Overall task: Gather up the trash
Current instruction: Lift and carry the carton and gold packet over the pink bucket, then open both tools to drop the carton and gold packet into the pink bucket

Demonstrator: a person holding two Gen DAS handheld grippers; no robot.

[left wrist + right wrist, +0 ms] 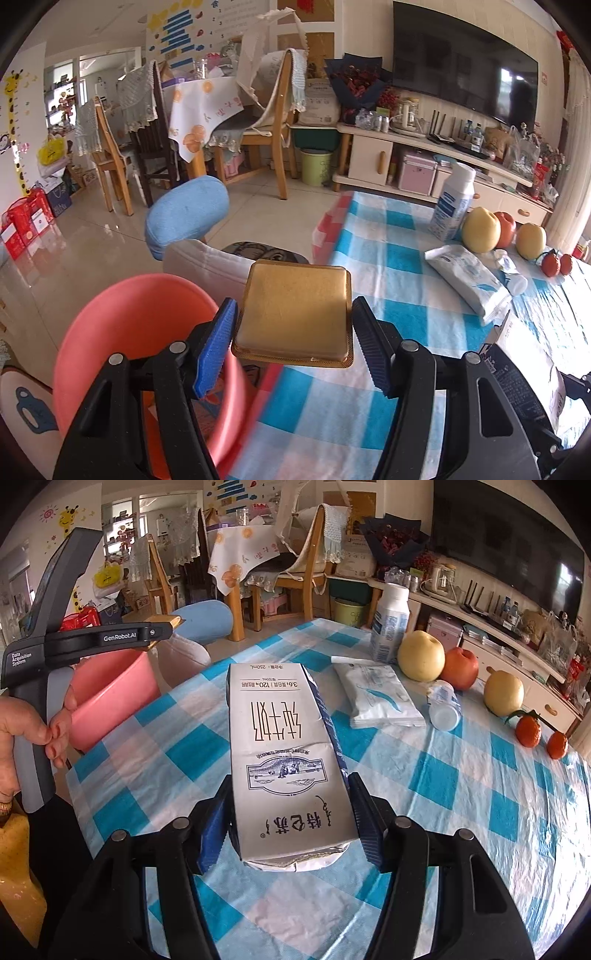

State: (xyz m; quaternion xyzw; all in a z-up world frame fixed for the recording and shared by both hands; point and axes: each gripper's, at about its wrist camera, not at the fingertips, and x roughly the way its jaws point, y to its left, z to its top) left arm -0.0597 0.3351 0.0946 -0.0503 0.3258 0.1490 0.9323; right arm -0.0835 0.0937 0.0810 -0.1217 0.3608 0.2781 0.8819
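Left wrist view: left gripper (293, 334) clenched on a gold plastic tray (295, 310), flat between the jaws, hanging at the bench (399, 280) edge. Pink bin (125, 325) just left of and below the tray, mouth upward; needs only a short carry leftward to clear the rim, so nearer the drop than the other hand.

Right wrist view: right gripper (290, 821) grasping a flattened milk carton (284, 753) by its near end, long axis running straight ahead along the pointing line, out over the checked cloth. Bin (107, 698) well off to the left past the bench edge, beyond the left gripper (162, 633) and the hand (33, 731) holding it. Likely wants a swing left and a downward tip, far end first.

Fruit, wipes pack (380, 696), small bottle (445, 709) lying near the far edge, untouched.
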